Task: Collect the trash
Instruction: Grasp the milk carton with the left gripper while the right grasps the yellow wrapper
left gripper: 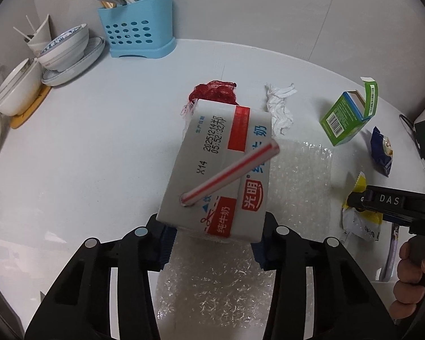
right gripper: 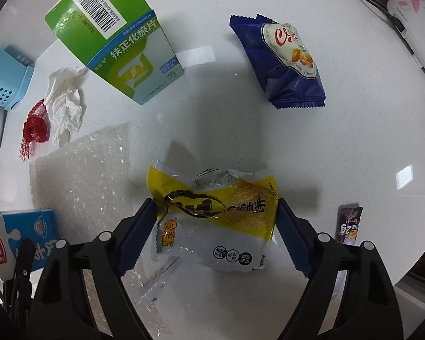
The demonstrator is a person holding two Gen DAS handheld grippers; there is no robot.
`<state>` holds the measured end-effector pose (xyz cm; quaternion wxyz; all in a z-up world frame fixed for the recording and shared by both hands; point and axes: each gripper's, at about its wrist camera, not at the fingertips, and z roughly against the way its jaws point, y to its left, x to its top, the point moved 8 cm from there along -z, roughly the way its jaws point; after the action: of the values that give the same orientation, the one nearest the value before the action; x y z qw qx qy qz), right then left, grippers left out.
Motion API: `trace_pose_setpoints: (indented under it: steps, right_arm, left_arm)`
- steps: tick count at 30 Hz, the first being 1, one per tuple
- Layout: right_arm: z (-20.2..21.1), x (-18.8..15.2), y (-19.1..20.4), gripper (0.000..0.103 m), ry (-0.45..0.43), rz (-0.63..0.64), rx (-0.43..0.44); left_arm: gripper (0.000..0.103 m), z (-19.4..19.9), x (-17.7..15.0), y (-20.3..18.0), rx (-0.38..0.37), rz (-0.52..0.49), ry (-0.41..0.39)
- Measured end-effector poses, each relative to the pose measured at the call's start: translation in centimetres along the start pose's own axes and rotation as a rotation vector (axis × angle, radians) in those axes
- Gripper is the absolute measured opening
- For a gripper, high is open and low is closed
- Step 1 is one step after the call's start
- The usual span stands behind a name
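A white milk carton (left gripper: 212, 167) with a red-striped straw (left gripper: 232, 170) lies on bubble wrap (left gripper: 297, 170). My left gripper (left gripper: 212, 226) is shut on its near end, one blue pad against each side. In the right wrist view a torn yellow snack wrapper (right gripper: 212, 212) lies flat on the white table (right gripper: 212, 130). My right gripper (right gripper: 215, 206) points down over it, open, with a pad at each edge of the wrapper, which is not squeezed. The left wrist view shows that gripper (left gripper: 382, 201) above the wrapper (left gripper: 362, 221), held by a hand (left gripper: 410, 269).
More litter lies around: a green medicine box (right gripper: 113, 48), a blue snack packet (right gripper: 283, 59), a crumpled tissue (right gripper: 65, 104), a red net (right gripper: 35, 124) and a purple sachet (right gripper: 348, 223). At the back left stand a blue cutlery holder (left gripper: 136, 31) and stacked bowls (left gripper: 62, 48).
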<state>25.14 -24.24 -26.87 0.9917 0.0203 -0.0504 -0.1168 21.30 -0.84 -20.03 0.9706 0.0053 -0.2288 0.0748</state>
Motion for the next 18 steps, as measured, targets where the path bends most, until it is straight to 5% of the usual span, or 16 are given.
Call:
trace_pose_setpoints:
  steps: [18]
  right_arm:
    - [0.9,-1.4,-1.6,0.057,-0.031,0.073,-0.053]
  left_arm:
    - [0.040,1.2,-0.2,0.4,-0.015,0.011,-0.017]
